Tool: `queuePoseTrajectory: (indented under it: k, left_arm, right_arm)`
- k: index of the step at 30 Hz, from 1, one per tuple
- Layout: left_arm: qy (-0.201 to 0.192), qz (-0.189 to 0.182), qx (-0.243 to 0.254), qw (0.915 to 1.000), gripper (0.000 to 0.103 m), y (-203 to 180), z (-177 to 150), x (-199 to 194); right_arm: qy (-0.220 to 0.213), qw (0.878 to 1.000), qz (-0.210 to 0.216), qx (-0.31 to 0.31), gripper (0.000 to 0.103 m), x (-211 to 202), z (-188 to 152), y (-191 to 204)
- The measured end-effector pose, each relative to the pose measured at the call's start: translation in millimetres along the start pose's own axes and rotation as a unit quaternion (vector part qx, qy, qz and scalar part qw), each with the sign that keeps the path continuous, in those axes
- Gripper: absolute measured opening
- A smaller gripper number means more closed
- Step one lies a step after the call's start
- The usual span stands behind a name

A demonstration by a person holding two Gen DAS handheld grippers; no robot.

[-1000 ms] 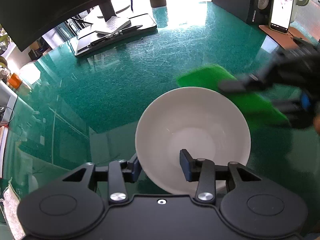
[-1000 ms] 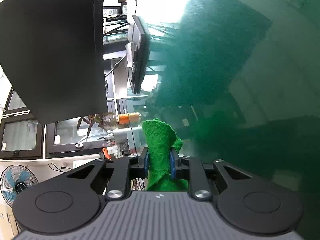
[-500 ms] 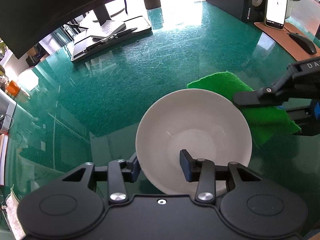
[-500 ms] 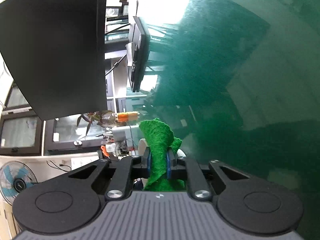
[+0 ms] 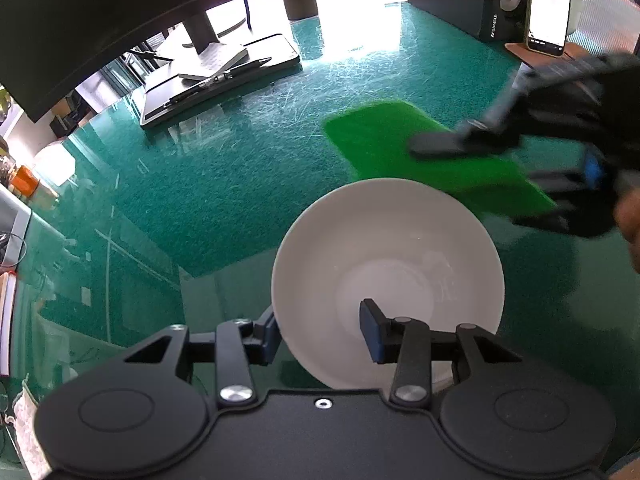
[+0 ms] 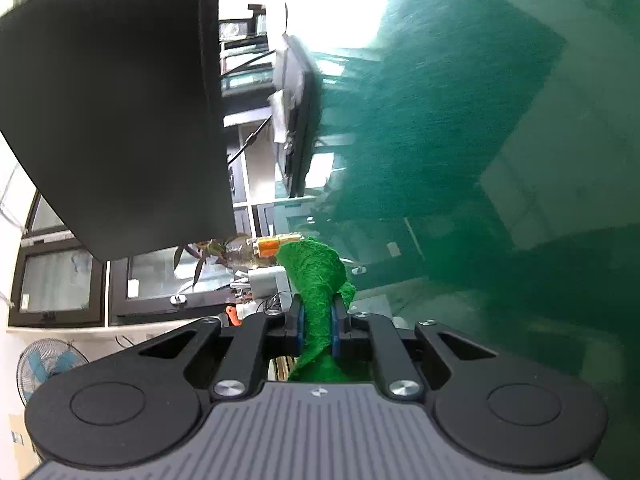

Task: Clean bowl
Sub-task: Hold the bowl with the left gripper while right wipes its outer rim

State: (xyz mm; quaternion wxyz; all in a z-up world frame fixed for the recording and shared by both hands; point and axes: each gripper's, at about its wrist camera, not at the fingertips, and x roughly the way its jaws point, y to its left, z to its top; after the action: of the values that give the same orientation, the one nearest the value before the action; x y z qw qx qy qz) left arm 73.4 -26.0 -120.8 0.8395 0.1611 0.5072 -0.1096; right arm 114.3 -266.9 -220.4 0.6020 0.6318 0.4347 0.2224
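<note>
Bowl (image 5: 387, 264) is showing only in the left view, left tool (image 5: 320, 330) pinching its rim; right tool (image 6: 316, 330) is squeezing green cloth (image 6: 316, 276).

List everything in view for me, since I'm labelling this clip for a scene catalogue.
bowl: one, white, on the green table nearest the left camera, its near rim between the left gripper's fingers.
cloth: one, bright green, clamped in the right gripper, beyond the bowl.
table: one, glossy dark green, scratched.
monitor: one, black, along the far edge.
tablet with pen: one, dark, far left of the table.
phone: one, screen lit, propped upright far right.
speaker: one, black, beside the phone.
fan: one, white, background.
left gripper: black, shut on the bowl's rim.
right gripper: black, shut on the cloth.
</note>
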Motion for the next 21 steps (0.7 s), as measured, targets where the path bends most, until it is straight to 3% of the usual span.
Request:
queuePoseTrajectory:
  k: [5, 10, 16, 21]
  left_arm:
    - [-0.001, -0.001, 0.005, 1.0, 0.04, 0, 0, 1]
    - [-0.001, -0.003, 0.007, 1.0, 0.04, 0, 0, 1]
    - [-0.002, -0.004, 0.005, 1.0, 0.04, 0, 0, 1]
    - [-0.003, -0.01, 0.004, 0.9999, 0.04, -1, 2, 2]
  right_arm:
    - [0.004, 1.0, -0.007, 0.026, 0.012, -27, -18, -21]
    - [0.003, 1.0, -0.004, 0.024, 0.012, -14, -7, -16]
    - [0.039, 0.998, -0.017, -0.035, 0.012, 31, 12, 14]
    - [0.049, 0.997, -0.026, -0.048, 0.012, 15, 9, 14]
